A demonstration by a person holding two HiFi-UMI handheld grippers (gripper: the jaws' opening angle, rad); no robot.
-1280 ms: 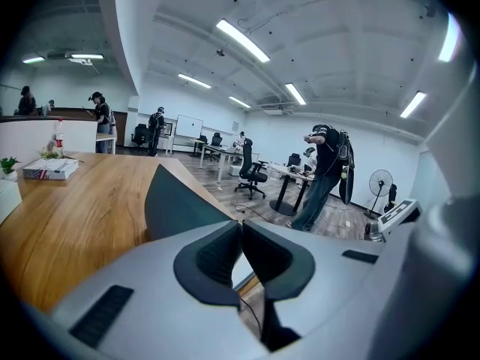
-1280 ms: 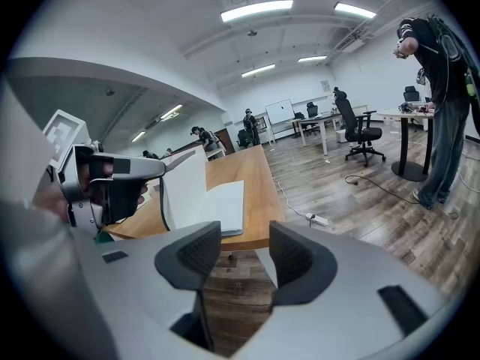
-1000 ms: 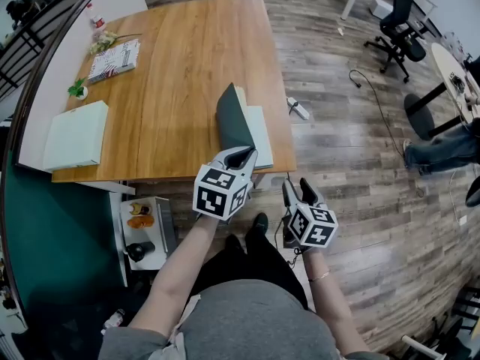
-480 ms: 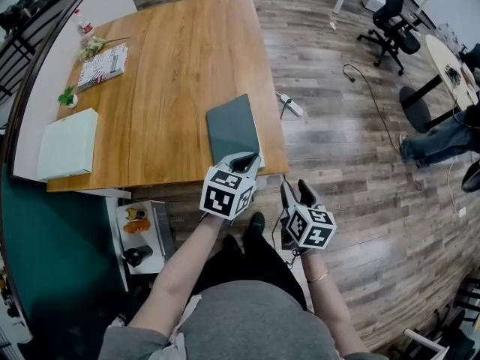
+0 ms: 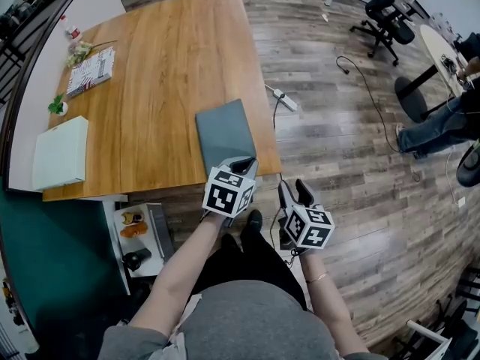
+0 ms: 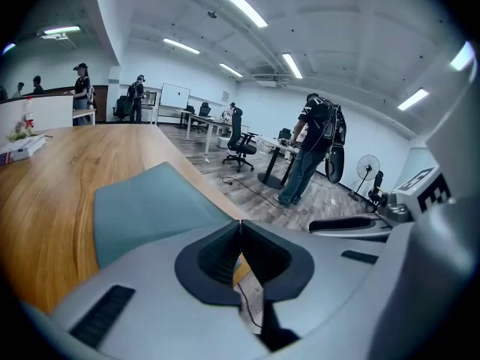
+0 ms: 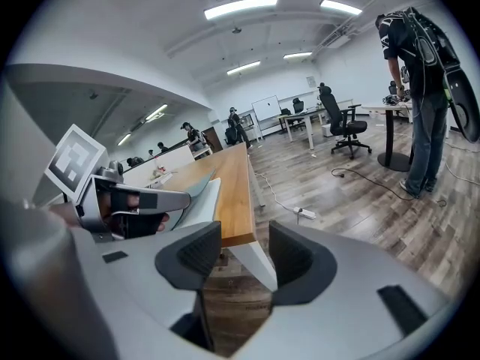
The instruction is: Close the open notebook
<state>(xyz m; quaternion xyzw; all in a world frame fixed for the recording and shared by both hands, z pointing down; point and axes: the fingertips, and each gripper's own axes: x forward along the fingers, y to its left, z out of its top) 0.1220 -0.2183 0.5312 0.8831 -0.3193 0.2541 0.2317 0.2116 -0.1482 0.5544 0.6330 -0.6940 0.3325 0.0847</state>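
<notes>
The notebook (image 5: 224, 136) lies closed and flat at the near right corner of the wooden table (image 5: 161, 66), teal cover up. My left gripper (image 5: 241, 163) hovers at its near edge, jaws shut with nothing between them. In the left gripper view the teal cover of the notebook (image 6: 146, 207) spreads just beyond the shut left gripper (image 6: 240, 229). My right gripper (image 5: 294, 192) hangs off the table's near right corner over the floor, open and empty. The right gripper view shows the right gripper (image 7: 244, 255) open, with the notebook (image 7: 199, 198) and the table edge ahead to the left.
A white box (image 5: 60, 152), a printed book (image 5: 90, 70) and a small plant (image 5: 56, 105) sit at the table's left side. A power strip (image 5: 283, 100) and cable lie on the floor right of the table. A low cart (image 5: 139, 231) stands under the near edge.
The notebook's cover stood upright a second ago and now lies flat, shut. My left gripper sank and drew back to the notebook's near edge. The right gripper barely moved.
</notes>
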